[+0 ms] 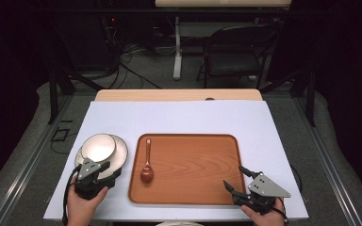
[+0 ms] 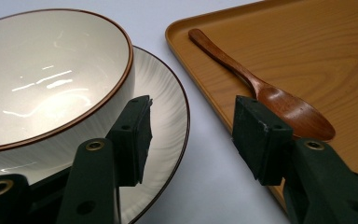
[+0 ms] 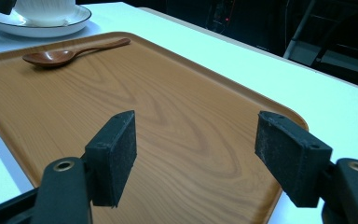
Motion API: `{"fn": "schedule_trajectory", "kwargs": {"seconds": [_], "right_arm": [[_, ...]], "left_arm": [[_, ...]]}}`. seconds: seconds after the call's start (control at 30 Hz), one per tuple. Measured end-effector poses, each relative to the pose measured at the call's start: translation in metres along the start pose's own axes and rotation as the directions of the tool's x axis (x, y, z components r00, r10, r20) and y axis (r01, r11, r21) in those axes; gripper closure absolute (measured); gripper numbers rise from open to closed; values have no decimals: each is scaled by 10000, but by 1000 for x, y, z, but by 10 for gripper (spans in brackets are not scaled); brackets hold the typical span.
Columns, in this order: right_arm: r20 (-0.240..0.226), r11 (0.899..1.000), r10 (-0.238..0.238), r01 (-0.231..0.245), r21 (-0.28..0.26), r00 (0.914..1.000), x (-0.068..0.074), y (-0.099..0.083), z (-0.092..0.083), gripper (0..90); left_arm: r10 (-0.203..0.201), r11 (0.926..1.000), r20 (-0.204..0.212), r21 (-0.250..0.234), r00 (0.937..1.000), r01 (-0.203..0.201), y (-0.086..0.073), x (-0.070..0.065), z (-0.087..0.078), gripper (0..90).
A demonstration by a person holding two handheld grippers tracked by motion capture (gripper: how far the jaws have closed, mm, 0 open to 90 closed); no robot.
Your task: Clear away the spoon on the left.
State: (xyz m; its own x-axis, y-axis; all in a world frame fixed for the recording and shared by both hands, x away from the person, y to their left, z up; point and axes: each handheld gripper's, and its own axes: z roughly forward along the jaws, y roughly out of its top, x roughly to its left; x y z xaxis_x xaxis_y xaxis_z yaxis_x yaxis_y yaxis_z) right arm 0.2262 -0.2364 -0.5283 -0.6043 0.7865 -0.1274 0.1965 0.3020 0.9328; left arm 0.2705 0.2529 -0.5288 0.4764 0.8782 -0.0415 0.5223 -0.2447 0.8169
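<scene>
left gripper (image 1: 95,168) jaws spread wide at the plate's (image 1: 121,153) 6 o'clock rim, holding nothing, so it could easily tip the bowl (image 1: 99,146) stacked on it.

1. The high view is bright on the white table (image 1: 179,117); the room behind it is dark and murky.
2. Light comes from above: the bowl (image 1: 98,147) glows almost white in the high view and carries streaky glare (image 2: 51,81) in the left gripper view.
3. Shadows on the tray (image 1: 193,165) are soft and short.
4. In both gripper views the near jaws are slightly soft; mid-distance things are sharp.
5. The right gripper view has a greenish cast on the table (image 3: 242,70).
</scene>
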Motion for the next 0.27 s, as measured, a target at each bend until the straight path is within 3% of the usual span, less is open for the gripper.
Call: {"fn": "schedule_trajectory", "kwargs": {"seconds": [0.27], "right_arm": [[-23, 9997, 48, -47, 220, 10000, -3, -1, 3, 284]], "left_arm": [[-260, 9995, 183, 188, 9995, 257, 1, 1, 2, 474]]}}
